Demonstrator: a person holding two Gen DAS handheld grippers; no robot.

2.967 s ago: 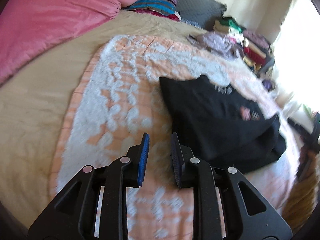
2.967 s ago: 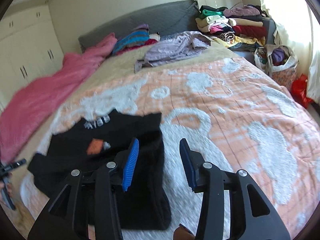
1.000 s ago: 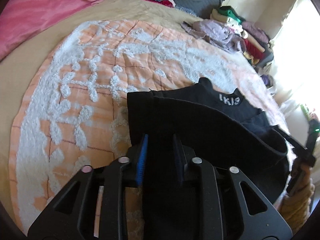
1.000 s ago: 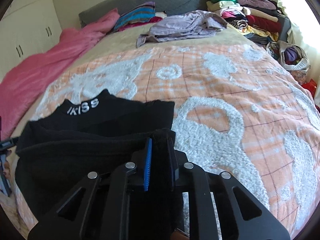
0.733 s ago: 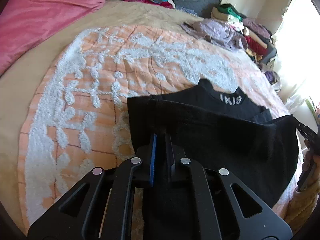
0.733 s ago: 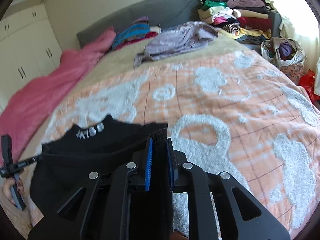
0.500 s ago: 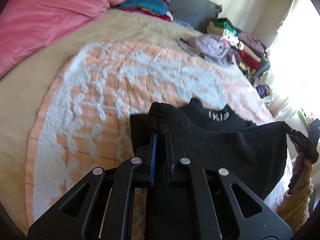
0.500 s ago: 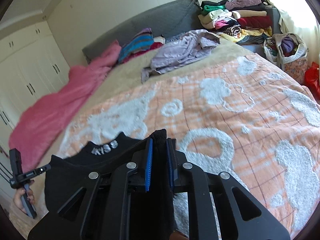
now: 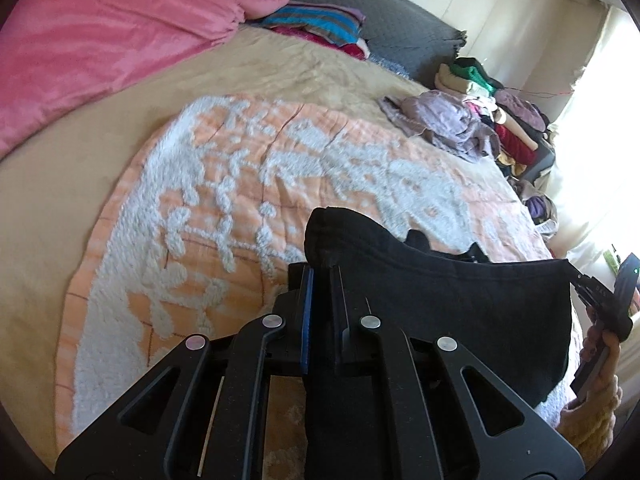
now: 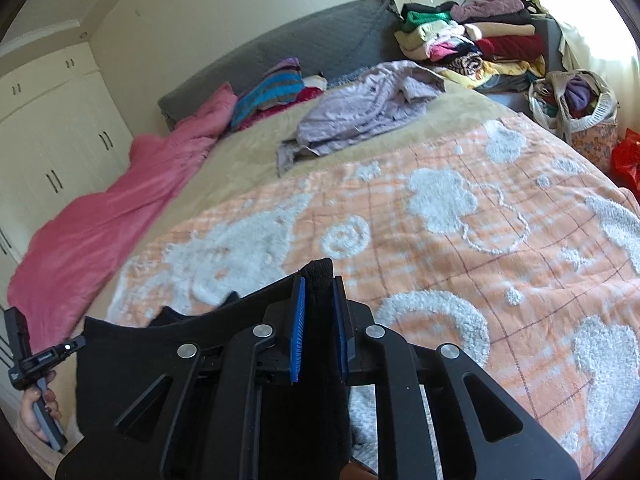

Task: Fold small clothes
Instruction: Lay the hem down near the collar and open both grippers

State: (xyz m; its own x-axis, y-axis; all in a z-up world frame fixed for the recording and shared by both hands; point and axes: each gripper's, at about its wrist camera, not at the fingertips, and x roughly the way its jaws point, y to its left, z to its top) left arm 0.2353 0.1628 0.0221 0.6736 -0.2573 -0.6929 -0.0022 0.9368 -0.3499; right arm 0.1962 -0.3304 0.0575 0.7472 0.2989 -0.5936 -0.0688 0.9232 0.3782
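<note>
— Broadly, what is the layout?

— Orange-and-white bedspread (image 10: 500,240) covers the bed. Black garment (image 9: 460,300) hangs above its near edge, stretched between both tools.

— Grip status?

— Left gripper (image 9: 320,280) is clamped on one corner of the fabric; right gripper (image 10: 318,284) is clamped on the opposite corner, a tuft showing past its pads.

— Correct procedure for this step?

— In my judgement: keep both corners level and the top edge taut, carry it forward, lower evenly so the cloth lays flat without creasing.

— Pose?

— Both tools point forward over the bed, raised, well apart; a hand (image 10: 38,412) grips the left handle.
</note>
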